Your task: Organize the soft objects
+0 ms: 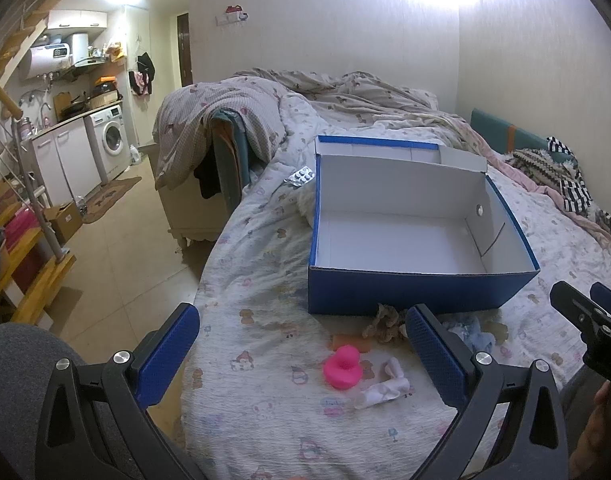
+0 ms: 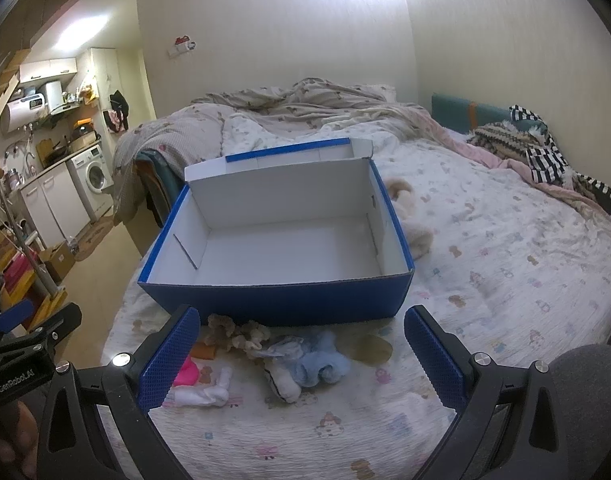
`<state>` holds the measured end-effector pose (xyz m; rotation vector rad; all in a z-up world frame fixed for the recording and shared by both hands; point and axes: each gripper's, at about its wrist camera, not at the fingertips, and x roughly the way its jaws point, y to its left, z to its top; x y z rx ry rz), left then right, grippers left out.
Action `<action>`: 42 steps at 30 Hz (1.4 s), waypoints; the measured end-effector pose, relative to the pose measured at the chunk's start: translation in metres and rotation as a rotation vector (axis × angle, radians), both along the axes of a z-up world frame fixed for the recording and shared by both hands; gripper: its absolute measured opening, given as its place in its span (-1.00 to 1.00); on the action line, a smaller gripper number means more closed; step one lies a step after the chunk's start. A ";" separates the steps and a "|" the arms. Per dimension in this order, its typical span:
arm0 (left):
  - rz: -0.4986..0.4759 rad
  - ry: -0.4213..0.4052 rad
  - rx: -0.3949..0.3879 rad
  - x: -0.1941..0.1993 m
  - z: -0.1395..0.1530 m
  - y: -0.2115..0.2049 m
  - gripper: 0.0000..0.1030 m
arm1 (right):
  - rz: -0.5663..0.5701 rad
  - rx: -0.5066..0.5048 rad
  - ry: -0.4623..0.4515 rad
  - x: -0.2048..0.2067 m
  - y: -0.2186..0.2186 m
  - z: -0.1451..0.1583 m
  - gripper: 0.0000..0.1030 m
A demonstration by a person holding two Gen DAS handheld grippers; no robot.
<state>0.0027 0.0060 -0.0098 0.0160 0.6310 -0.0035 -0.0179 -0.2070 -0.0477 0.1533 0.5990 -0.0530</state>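
An open blue box [image 1: 405, 292] with a white inside stands empty on the bed; it also shows in the right wrist view [image 2: 273, 300]. In front of it lie a pink rubber duck [image 1: 342, 368], a white sock [image 1: 381, 390], a brown plush scrap [image 1: 385, 322], an orange piece [image 1: 347, 340] and a light blue sock bundle [image 2: 319, 364]. My left gripper [image 1: 301, 356] is open and empty above the duck and white sock. My right gripper [image 2: 301, 356] is open and empty above the blue bundle and a white sock [image 2: 283, 384].
A cream plush toy [image 2: 409, 216] lies right of the box. A pill blister [image 1: 300, 177] lies left of it. A crumpled duvet [image 1: 345, 96] covers the far bed, striped clothes [image 2: 545, 160] lie far right. The bed edge drops to the floor [image 1: 125, 248] on the left.
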 end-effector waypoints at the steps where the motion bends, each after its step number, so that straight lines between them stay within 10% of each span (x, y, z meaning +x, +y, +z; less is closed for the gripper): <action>1: -0.001 0.002 0.000 0.000 -0.002 0.001 1.00 | 0.000 0.001 0.001 0.000 0.000 -0.001 1.00; 34: -0.029 0.039 -0.024 0.014 0.012 -0.010 1.00 | 0.026 0.046 0.038 0.017 -0.010 0.016 1.00; 42: -0.032 0.220 -0.024 0.064 0.008 -0.014 1.00 | 0.012 0.011 0.161 0.060 -0.022 0.013 1.00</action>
